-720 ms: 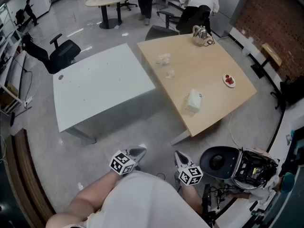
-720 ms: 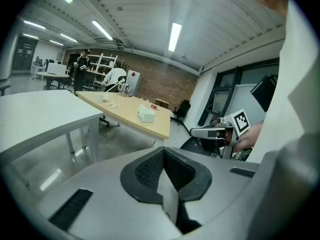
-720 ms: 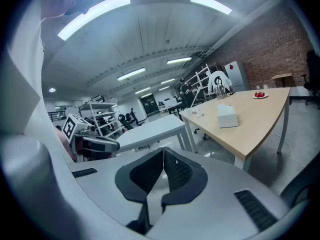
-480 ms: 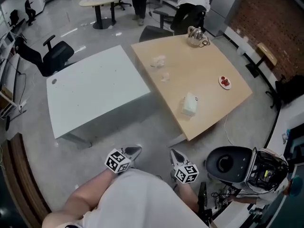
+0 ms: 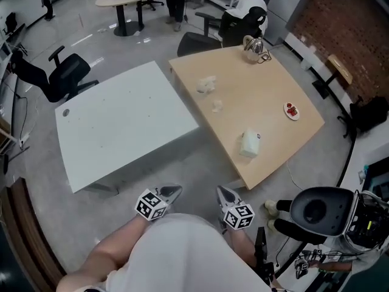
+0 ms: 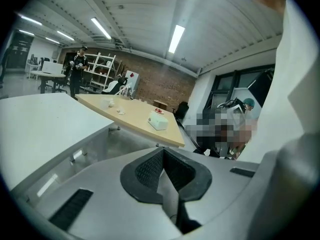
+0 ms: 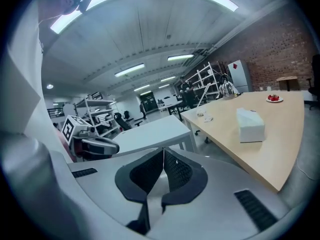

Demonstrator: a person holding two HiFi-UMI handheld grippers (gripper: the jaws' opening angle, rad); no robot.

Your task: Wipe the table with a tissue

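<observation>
The person is standing at the near edge of the scene, holding both grippers low in front of the body and well short of the tables. The left gripper [image 5: 172,192] is pointing forward and slightly down, its jaws pressed together with nothing between them. The right gripper [image 5: 223,194] is sitting near it on the right at the same tilt, its jaws likewise closed on nothing. In the right gripper view, the left gripper's marker cube is showing at the left.

Two tables are standing ahead at an angle to each other, their far corners almost meeting. The white table [image 5: 121,120] is on the left and the wood table [image 5: 273,78] on the right. The tissue box [image 5: 249,144] is lying on the wood table close to its near corner, well apart from both grippers. A crumpled tissue [image 5: 207,84] is lying farther along, near that table's left edge, and a smaller tissue [image 5: 217,106] is lying just nearer than it. A plate [image 5: 292,110] holding something red is sitting toward the right edge, and a kettle [image 5: 254,46] is standing at the far corner.

A black chair [image 5: 67,75] is standing left of the white table. A black stool [image 5: 321,210] is standing at the near right. Another person in white [image 5: 249,10] is bending over beyond the wood table.
</observation>
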